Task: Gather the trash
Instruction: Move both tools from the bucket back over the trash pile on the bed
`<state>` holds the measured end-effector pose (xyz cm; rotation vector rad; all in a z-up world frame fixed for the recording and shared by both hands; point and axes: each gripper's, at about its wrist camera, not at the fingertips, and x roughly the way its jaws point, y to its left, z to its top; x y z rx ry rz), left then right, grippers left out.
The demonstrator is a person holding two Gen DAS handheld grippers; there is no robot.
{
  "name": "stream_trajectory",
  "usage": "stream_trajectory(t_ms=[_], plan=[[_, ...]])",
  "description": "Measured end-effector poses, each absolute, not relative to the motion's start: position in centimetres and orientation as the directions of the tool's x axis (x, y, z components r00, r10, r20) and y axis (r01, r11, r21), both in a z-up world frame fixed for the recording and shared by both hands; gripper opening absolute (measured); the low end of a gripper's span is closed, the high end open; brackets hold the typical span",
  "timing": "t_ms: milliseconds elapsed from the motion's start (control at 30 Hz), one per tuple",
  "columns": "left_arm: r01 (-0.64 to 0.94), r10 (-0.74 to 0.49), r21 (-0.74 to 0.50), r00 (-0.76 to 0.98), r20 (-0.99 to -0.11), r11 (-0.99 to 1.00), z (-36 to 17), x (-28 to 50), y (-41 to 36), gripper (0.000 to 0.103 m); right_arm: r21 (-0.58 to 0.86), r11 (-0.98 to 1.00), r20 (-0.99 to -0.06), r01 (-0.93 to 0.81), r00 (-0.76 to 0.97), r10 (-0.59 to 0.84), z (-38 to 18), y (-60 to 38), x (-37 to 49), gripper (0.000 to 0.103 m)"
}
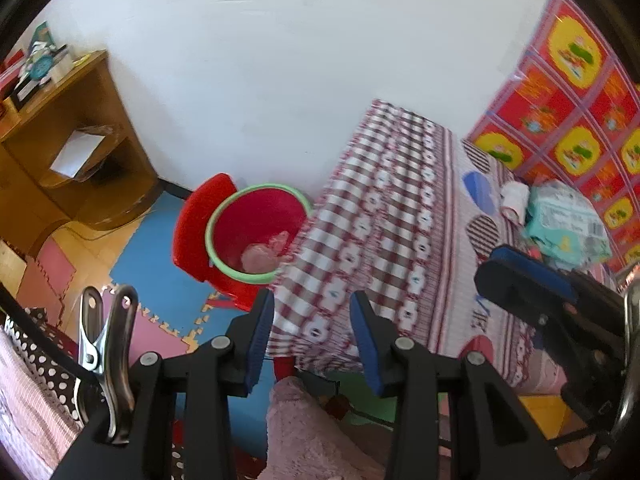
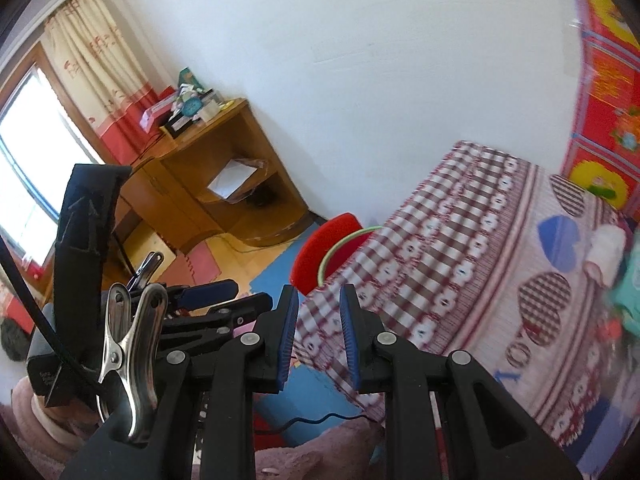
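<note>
A red bin (image 1: 256, 220) with a green rim and a raised red lid stands on the floor against the table's left side. Pink crumpled trash (image 1: 266, 252) lies inside it. In the right wrist view only the bin's lid (image 2: 320, 248) and a bit of rim show past the cloth. On the checked tablecloth (image 1: 392, 232) lie a teal packet (image 1: 564, 220) and a white and pink roll (image 1: 514, 200). My left gripper (image 1: 313, 342) hangs open above the table's corner, nothing between its blue pads. My right gripper (image 2: 319, 336) stands open by a narrower gap, also empty; it shows too as right gripper (image 1: 532, 280).
A wooden desk (image 1: 68, 148) with open shelves stands by the white wall at left. Coloured foam mats (image 1: 160, 268) cover the floor. A red and yellow patterned cabinet (image 1: 568, 92) rises behind the table. Pink fuzzy fabric (image 1: 308, 428) lies below my fingers. A curtained window (image 2: 28, 168) is far left.
</note>
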<state>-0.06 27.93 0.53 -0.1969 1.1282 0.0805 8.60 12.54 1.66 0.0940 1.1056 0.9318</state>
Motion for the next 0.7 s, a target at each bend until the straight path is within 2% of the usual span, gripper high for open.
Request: stream_trajectory(t_ms=[200, 700], plan=[[-0.091, -0.084, -0.134, 0.420, -0.904, 0.987, 0.7, 0.0, 25.3, 0.041, 0.486, 0.679, -0.735, -0.550, 0.163, 0.658, 1.5, 9.7, 8.4, 0.022], [0.219, -0.226, -0.150, 0.378, -0.898, 0.964, 1.1, 1.8, 21.1, 0.041, 0.426, 0.833, -0.790, -0.354, 0.303, 0.533, 1.3, 5.2, 8.2, 0.022]])
